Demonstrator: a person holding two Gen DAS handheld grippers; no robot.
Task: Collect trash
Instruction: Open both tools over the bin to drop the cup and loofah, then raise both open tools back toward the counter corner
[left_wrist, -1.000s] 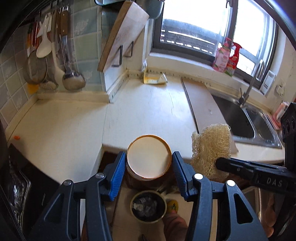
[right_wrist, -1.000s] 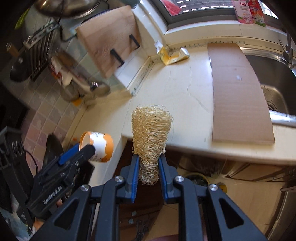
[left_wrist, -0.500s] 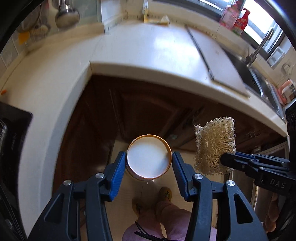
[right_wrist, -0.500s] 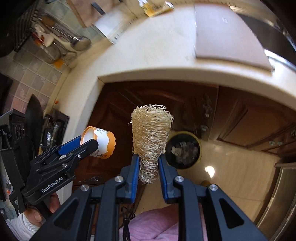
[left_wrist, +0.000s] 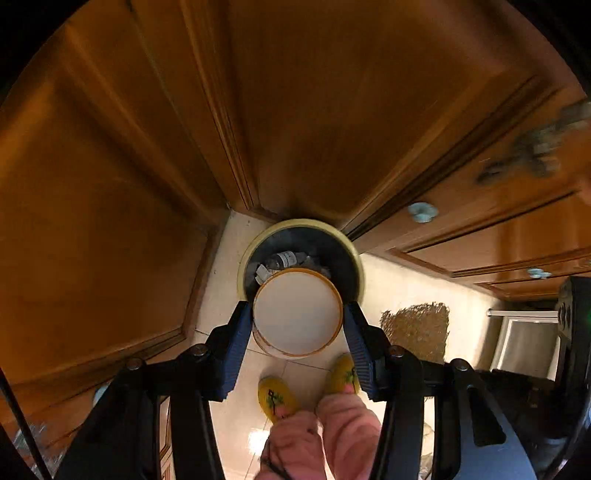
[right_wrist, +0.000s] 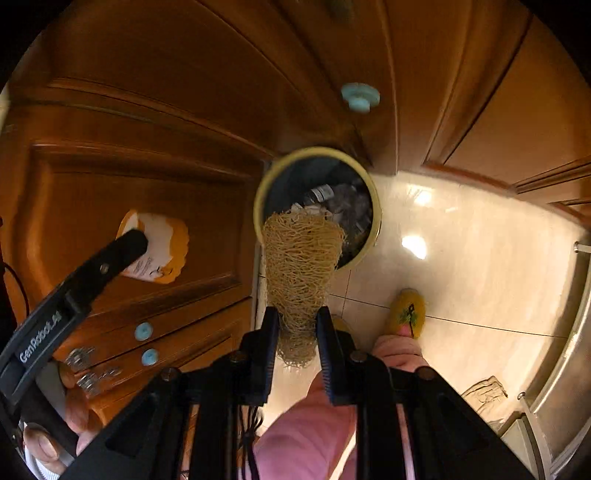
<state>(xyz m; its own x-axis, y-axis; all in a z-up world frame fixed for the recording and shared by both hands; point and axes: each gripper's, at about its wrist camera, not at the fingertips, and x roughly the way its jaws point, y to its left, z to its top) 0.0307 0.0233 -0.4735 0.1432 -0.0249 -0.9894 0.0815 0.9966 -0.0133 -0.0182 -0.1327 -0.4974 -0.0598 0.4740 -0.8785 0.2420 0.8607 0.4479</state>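
My left gripper (left_wrist: 297, 334) is shut on an orange-and-white paper cup (left_wrist: 297, 314), held above the near edge of a round trash bin (left_wrist: 354, 258) with a yellow rim and dark liner, holding trash. My right gripper (right_wrist: 297, 328) is shut on a tan loofah sponge (right_wrist: 301, 254), whose top overlaps the bin's near-left rim (right_wrist: 375, 206). The cup (right_wrist: 159, 247) and left gripper show at the left of the right wrist view. The loofah (left_wrist: 417, 328) shows right of the cup in the left wrist view.
Brown wooden cabinet doors (left_wrist: 295, 110) with pale blue knobs (right_wrist: 360, 96) stand right behind the bin. The floor is glossy cream tile (right_wrist: 461, 258). The person's yellow slippers (left_wrist: 275, 398) and pink trousers are below the grippers. A metal appliance (right_wrist: 561, 387) is at right.
Both grippers have swung down from the countertop to below it and now point at the trash bin on the floor. The cup and loofah stay gripped.
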